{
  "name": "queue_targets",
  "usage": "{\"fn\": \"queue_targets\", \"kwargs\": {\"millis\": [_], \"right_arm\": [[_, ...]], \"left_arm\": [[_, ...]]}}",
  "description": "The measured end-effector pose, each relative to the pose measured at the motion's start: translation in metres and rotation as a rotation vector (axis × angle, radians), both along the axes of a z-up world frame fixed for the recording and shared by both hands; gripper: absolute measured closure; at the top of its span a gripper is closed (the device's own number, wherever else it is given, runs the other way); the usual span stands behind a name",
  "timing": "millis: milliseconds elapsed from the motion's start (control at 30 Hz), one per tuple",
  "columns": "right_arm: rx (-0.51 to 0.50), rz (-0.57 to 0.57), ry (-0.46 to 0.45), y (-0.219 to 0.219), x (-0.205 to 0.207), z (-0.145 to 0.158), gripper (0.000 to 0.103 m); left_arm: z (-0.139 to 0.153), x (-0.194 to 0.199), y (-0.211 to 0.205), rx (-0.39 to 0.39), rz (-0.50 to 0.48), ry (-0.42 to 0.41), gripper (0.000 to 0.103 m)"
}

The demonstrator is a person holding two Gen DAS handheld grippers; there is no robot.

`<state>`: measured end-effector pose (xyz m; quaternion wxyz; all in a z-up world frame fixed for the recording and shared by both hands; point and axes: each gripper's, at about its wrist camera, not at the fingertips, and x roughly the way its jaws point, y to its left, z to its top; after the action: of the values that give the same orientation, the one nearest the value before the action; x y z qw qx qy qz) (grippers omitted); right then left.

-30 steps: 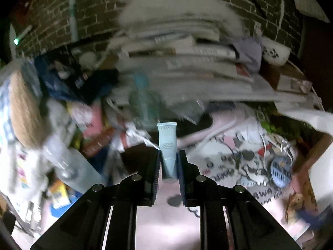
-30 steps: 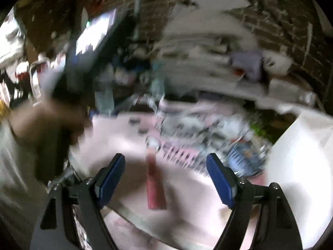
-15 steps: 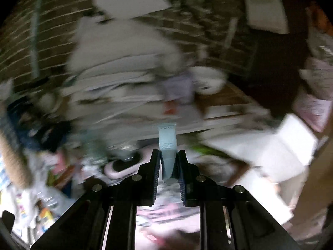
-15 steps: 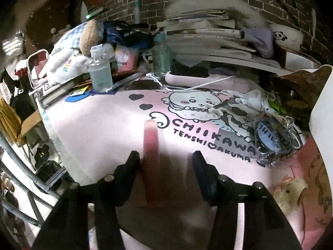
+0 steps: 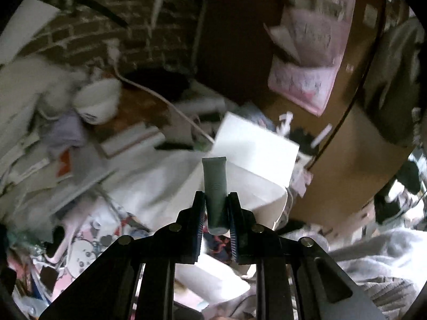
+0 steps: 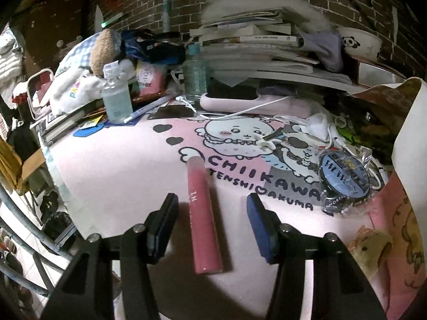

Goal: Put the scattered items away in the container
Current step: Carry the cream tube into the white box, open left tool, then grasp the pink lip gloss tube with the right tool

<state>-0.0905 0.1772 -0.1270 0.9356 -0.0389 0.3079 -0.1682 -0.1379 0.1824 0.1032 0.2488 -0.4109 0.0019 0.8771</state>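
My left gripper point(image 5: 216, 210) is shut on a pale blue-grey tube point(image 5: 214, 184), which stands upright between the pads, held up in the air in front of a white paper bag point(image 5: 253, 146). In the right wrist view a pink tube point(image 6: 201, 213) lies flat on the pink cartoon desk mat point(image 6: 120, 165). My right gripper point(image 6: 213, 222) is open and low over the mat, one finger on each side of the pink tube without touching it. The white bag's edge point(image 6: 411, 133) shows at the far right of that view.
A round blue tape roll point(image 6: 344, 178), white cables and a face mask point(image 6: 317, 128) lie on the mat's right. Two clear bottles point(image 6: 116, 98), a pink stand and a book stack point(image 6: 256, 53) crowd the back. The mat's left edge drops off to the floor.
My left gripper swung right and upward with the tube, from the desk clutter toward the white bag. My right gripper came down and its fingers narrowed around the pink tube.
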Motion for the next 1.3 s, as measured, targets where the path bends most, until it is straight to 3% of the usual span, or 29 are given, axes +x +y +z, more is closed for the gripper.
{"fn": "queue_targets", "kwargs": {"millis": [133, 233, 400, 433, 467, 567, 733, 833, 933, 1033, 1167, 1300], "right_arm": [[0.003, -0.006, 0.002, -0.002, 0.0, 0.001, 0.051], [0.0, -0.004, 0.008, -0.002, 0.001, 0.0, 0.036], [-0.003, 0.005, 0.003, -0.002, 0.0, -0.001, 0.036], [-0.003, 0.007, 0.004, -0.001, 0.0, -0.001, 0.036], [-0.004, 0.01, 0.006, -0.001, 0.0, -0.001, 0.036], [-0.003, 0.015, 0.007, -0.001, -0.001, -0.001, 0.036], [-0.003, 0.02, 0.007, -0.001, 0.0, -0.001, 0.035], [-0.002, 0.032, 0.008, -0.003, -0.001, 0.0, 0.035], [-0.008, 0.056, 0.007, -0.005, -0.003, -0.001, 0.033], [-0.018, 0.1, 0.004, -0.005, -0.006, -0.002, 0.025], [-0.02, 0.153, -0.015, -0.005, -0.011, -0.004, 0.025], [-0.02, 0.171, -0.047, -0.004, -0.018, -0.007, 0.025]], "left_arm": [[-0.03, -0.018, 0.023, -0.066, -0.01, -0.081, 0.091], [-0.046, -0.026, 0.032, -0.084, -0.016, -0.128, 0.091], [-0.06, -0.032, 0.044, -0.134, -0.023, -0.152, 0.09], [-0.062, -0.033, 0.046, -0.144, -0.025, -0.155, 0.085], [-0.065, -0.033, 0.048, -0.159, -0.024, -0.156, 0.073], [-0.068, -0.033, 0.053, -0.201, -0.014, -0.13, 0.049], [-0.056, -0.025, 0.053, -0.233, -0.011, -0.057, 0.026], [-0.037, -0.014, 0.04, -0.211, 0.002, -0.005, 0.021], [-0.013, 0.007, 0.011, -0.231, 0.105, 0.118, 0.009], [0.001, 0.032, -0.028, -0.29, 0.256, 0.231, 0.008], [0.0, 0.07, -0.087, -0.296, 0.448, 0.296, 0.006], [-0.027, 0.109, -0.139, -0.327, 0.668, 0.315, 0.005]]}}
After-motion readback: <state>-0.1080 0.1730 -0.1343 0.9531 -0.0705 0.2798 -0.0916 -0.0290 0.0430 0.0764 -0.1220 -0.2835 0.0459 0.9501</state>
